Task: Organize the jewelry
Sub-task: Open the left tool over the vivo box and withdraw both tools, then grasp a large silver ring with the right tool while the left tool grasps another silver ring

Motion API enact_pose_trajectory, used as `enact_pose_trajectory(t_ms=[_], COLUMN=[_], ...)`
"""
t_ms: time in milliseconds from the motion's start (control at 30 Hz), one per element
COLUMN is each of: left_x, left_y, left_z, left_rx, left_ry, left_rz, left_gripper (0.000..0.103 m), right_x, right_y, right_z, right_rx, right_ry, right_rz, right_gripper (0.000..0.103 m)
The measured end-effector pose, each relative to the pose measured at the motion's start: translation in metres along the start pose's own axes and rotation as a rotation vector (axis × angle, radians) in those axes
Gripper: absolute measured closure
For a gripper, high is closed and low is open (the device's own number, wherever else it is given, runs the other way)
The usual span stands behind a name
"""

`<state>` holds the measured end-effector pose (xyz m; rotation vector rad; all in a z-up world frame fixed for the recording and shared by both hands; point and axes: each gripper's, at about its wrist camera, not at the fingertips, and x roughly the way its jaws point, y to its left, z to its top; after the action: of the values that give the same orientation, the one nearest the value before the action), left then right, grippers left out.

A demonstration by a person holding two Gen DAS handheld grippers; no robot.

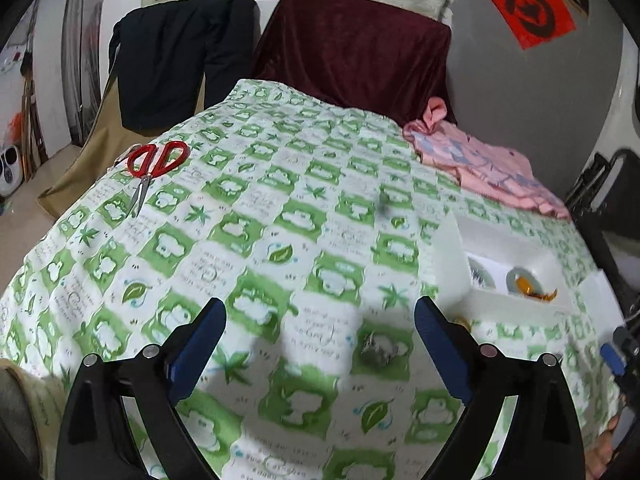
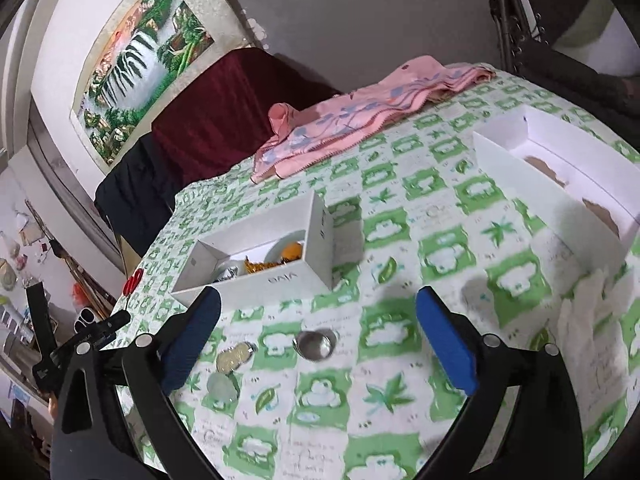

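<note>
Grippers both spread wide, nothing between the blue pads: left gripper [image 1: 320, 320] hovering over the green-and-white patterned tablecloth [image 1: 248, 216], right gripper [image 2: 318, 312] likewise above the cloth. Small white box [image 2: 280, 276] lying open on the cloth ahead of the right gripper, inverted lettering on its near wall reading "vivo"; inside, orange piece [image 2: 291, 251], gold chain [image 2: 258, 266] and a dark-patterned item at the left end, too blurred to name. Loose on the cloth between right gripper fingers: silver ring [image 2: 314, 345]; just left of it, pale oval pendant [image 2: 235, 355] and a translucent green stone [image 2: 220, 386], partly behind the left finger. From left wrist view, a blurred silver piece [image 1: 378, 350] on the cloth near the right finger. Second white box [image 2: 560, 172], larger, open, well apart at far right. Red-handled scissors [image 1: 150, 170] at the far left edge of the cloth. Pink folded cloth [image 2: 360, 116] at the far side. Red banner [image 1: 528, 0] on the wall with black Chinese characters, only partly in view.
</note>
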<state>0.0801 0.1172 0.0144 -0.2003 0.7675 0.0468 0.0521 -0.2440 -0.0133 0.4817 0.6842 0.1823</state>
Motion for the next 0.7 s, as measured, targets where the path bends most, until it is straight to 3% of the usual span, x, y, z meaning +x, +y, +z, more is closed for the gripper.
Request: enact_pose_trajectory(t_ms=[233,300,400,700], left_x=[0.013,0.019,0.031,0.037], left_y=[-0.022,-0.026,-0.028,-0.029], left_z=[-0.019,-0.022,-0.027,-0.031], left_rx=[0.118,0.146,0.168,0.186], left_ry=[0.080,0.105,0.160,0.188], left_rz=[0.026,0.044,0.068,0.081], left_gripper=[0.009,0.009,0.009,0.004], right_x=[0.010,0.014,0.019,0.037], right_y=[0.012,0.018,0.024,0.031], right_z=[-0.008,-0.011,-0.015,-0.025], right_rx=[-0.099,-0.152,-0.197,-0.258], right_ry=[0.047,0.058,0.082,0.166], right_rz=[-0.075,-0.103,-0.119,-0.143], right_gripper=[0.010,0.022,0.031,0.032])
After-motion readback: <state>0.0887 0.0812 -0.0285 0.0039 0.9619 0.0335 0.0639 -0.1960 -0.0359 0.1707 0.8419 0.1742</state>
